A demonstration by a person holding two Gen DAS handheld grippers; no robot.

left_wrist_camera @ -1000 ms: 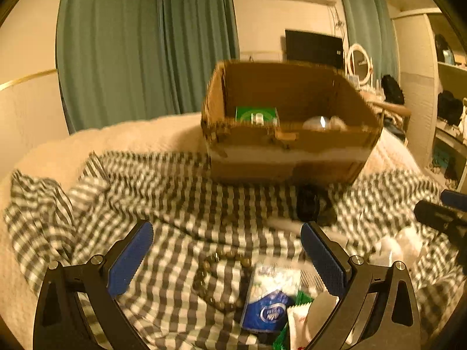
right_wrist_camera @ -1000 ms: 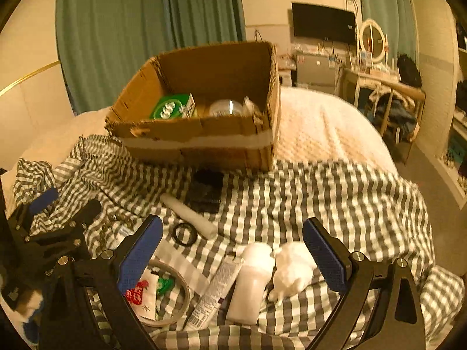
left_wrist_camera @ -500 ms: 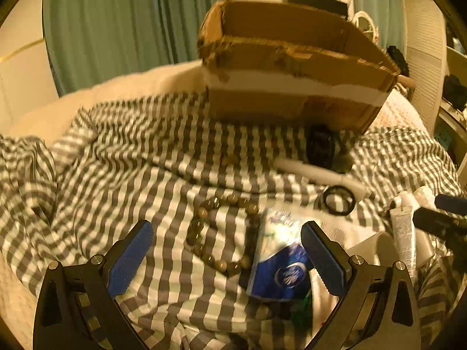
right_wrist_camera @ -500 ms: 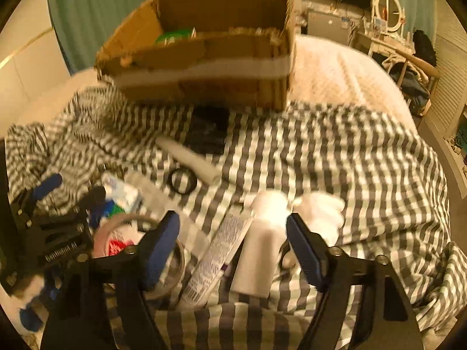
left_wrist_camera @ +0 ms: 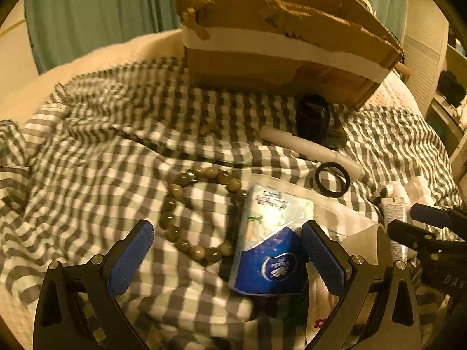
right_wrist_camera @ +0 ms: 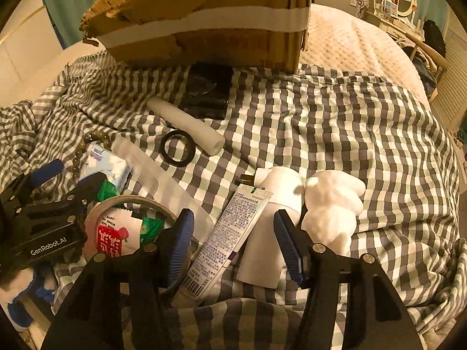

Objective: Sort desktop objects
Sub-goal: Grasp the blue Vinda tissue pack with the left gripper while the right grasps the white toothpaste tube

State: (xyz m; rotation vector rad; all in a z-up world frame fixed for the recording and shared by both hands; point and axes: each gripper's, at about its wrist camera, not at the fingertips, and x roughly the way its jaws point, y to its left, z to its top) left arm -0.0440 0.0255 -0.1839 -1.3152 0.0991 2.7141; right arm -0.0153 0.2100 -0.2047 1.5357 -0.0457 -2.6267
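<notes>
My left gripper [left_wrist_camera: 226, 239] hangs open low over the checked cloth. A blue-and-white tissue pack [left_wrist_camera: 268, 248] and a brown bead bracelet [left_wrist_camera: 175, 192] lie between its fingers, untouched. My right gripper [right_wrist_camera: 233, 224] is open, its fingers straddling a printed tube [right_wrist_camera: 230, 233] and a white bottle [right_wrist_camera: 271, 224] that lie side by side. A white lumpy figure [right_wrist_camera: 332, 204] lies just right of the bottle. Behind everything stands the cardboard box [left_wrist_camera: 277, 67], its inside hidden from this low angle.
A black ring [right_wrist_camera: 178, 148], a white cylinder [right_wrist_camera: 186, 122] and a black bundle [right_wrist_camera: 207, 90] lie in front of the box [right_wrist_camera: 204, 29]. A tape roll [right_wrist_camera: 128, 204] with packets sits between the grippers. The left gripper [right_wrist_camera: 76, 172] shows at the left edge.
Both grippers have come down and forward toward the cloth, so the box's contents have dropped out of sight. The right fingers have narrowed around the tube and bottle.
</notes>
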